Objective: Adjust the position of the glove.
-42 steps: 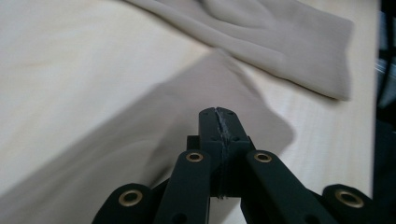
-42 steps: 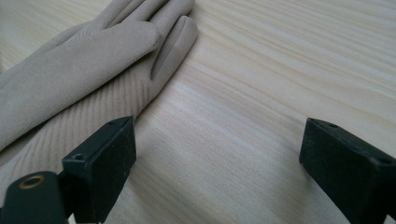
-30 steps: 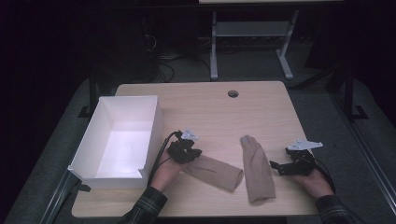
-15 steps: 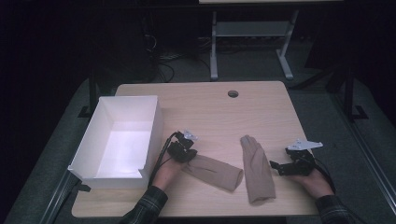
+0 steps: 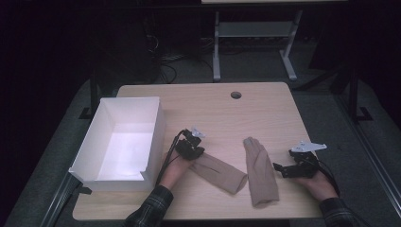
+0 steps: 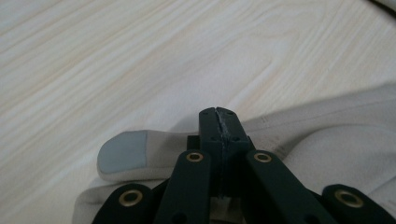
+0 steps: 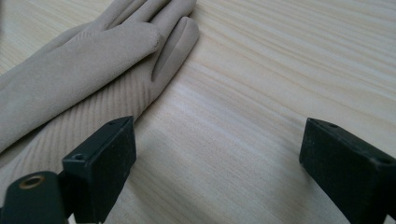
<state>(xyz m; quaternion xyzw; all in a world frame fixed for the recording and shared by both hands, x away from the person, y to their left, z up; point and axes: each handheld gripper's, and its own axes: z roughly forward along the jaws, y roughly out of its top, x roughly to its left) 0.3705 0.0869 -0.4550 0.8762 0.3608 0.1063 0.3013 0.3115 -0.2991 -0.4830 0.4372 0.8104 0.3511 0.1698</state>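
A white box [image 5: 120, 142] sits at the table's left; just right of it the left gripper [image 5: 191, 147] has its jaws pressed together on the end of the left glove [image 5: 218, 171], a grey-tipped finger [image 6: 123, 151] lying beside them. Farther right the right glove [image 5: 260, 171] lies flat, and the right gripper [image 5: 279, 169] rests just beside it, jaws spread wide over bare table [image 7: 280, 70].

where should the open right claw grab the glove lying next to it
Probably at the ribbed cuff of the right-hand glove, nearest the right claw. The glove lies flat, fingers pointing away from the person, cuff toward the table's near edge. Come in low from the glove's right side and pinch the edge there; the cuff offers thicker fabric than the flat fingers.
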